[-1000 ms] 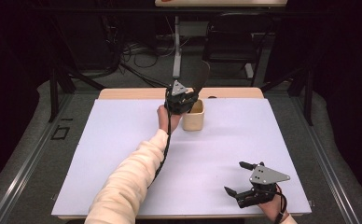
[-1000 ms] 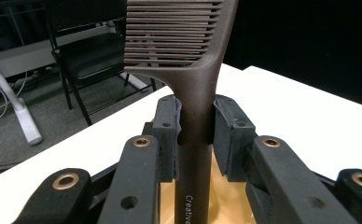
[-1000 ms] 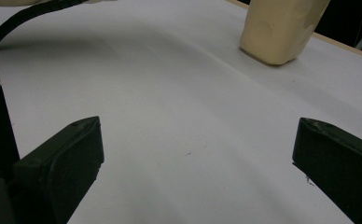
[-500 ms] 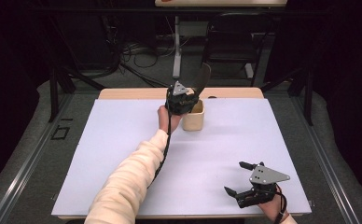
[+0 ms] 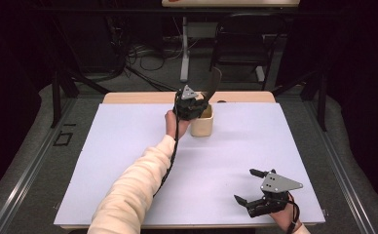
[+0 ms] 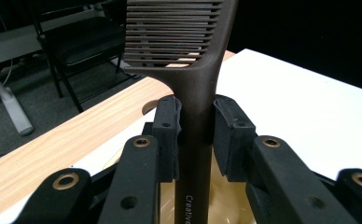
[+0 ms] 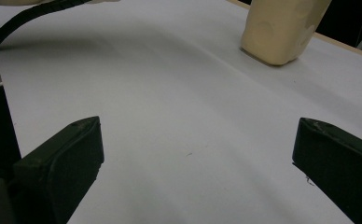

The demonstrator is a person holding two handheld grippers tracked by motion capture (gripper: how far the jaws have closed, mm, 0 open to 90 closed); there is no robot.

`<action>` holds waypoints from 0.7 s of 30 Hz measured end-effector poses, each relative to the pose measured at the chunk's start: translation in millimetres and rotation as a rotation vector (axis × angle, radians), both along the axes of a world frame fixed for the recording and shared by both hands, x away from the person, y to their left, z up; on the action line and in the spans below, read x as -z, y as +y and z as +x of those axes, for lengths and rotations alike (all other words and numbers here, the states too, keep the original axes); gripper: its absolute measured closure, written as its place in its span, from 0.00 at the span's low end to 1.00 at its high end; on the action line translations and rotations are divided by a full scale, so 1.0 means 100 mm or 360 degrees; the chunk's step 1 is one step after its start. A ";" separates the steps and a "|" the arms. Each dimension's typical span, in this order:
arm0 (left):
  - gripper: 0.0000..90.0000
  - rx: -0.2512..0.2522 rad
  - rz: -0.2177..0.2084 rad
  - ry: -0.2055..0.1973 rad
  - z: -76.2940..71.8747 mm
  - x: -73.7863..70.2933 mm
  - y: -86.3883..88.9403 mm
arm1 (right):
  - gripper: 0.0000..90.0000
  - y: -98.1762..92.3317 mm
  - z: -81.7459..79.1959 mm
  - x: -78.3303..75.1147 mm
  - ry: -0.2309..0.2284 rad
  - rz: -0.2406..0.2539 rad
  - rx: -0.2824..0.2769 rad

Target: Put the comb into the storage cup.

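High view: the left gripper (image 5: 193,106) sits directly over the cream cup (image 5: 202,125), which stands toward the far edge of the white table sheet (image 5: 128,161). A dark brown comb (image 5: 212,84) rises from the gripper, its toothed end above and beyond the cup on the far side, leaning a little away from the person. The right gripper (image 5: 249,186) rests well apart from the cup, at the near right corner of the sheet, jaws spread and nothing between them. The left hand is plainly the nearer one to the cup; the right is idle.

Left gripper view: the comb (image 6: 195,93) is pinched at its handle between the two black pads (image 6: 167,135), which press on both sides. The handle's long axis runs straight up the frame along the jaws, teeth at the top, handle end pointing down into the cup's (image 6: 228,200) cream interior just below the pads. Judgement: the comb is either going into the cup or coming out, and the coming move turns on keeping this axis in line with the cup mouth.

Right gripper view: the cup (image 7: 281,28) stands far ahead of the wide-open jaws, across bare sheet (image 7: 170,116). No reach by this hand looks called for.
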State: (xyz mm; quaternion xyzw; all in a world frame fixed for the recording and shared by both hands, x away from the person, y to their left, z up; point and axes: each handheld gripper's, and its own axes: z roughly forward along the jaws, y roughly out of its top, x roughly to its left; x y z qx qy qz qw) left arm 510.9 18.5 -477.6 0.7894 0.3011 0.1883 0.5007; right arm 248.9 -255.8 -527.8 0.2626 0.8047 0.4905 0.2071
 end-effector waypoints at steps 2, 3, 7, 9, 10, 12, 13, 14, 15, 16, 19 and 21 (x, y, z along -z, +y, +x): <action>0.80 0.0004 -0.0002 0.0006 0.00 0.01 0.00 | 0.02 0.00 0.00 0.00 0.0000 0.0000 0.0001; 0.80 0.0002 0.0004 0.0007 0.00 0.01 0.00 | 0.02 0.00 0.00 0.00 -0.0002 -0.0003 0.0001; 0.80 0.0024 0.0034 0.0024 0.01 0.02 -0.02 | 0.02 0.00 0.00 0.00 -0.0004 -0.0008 -0.0002; 0.80 0.0027 0.0044 0.0030 0.00 0.02 -0.03 | 0.02 0.00 0.00 0.00 -0.0002 -0.0006 -0.0001; 0.80 0.0031 0.0042 0.0034 0.00 0.02 -0.03 | 0.02 0.00 0.00 0.00 0.0000 -0.0007 -0.0001; 0.80 0.0038 0.0047 0.0040 0.01 0.03 -0.04 | 0.02 0.00 0.00 0.00 0.0000 -0.0010 -0.0002; 0.80 0.0037 0.0048 0.0046 0.01 0.03 -0.04 | 0.02 0.00 0.00 0.00 0.0002 -0.0007 0.0002; 0.80 0.0036 0.0049 0.0049 0.01 0.04 -0.04 | 0.02 0.00 0.00 0.00 0.0005 -0.0006 0.0002; 0.80 0.0035 0.0050 0.0049 0.01 0.04 -0.04 | 0.02 0.00 0.01 0.00 0.0005 -0.0008 0.0002; 0.80 0.0033 0.0050 0.0048 0.01 0.04 -0.04 | 0.02 0.00 0.00 0.00 0.0005 -0.0006 0.0001; 0.80 0.0031 0.0045 0.0048 0.01 0.04 -0.04 | 0.02 0.00 0.00 0.00 0.0005 -0.0007 0.0000; 0.80 0.0031 0.0048 0.0048 0.01 0.04 -0.04 | 0.02 0.00 0.00 0.00 0.0001 -0.0007 -0.0001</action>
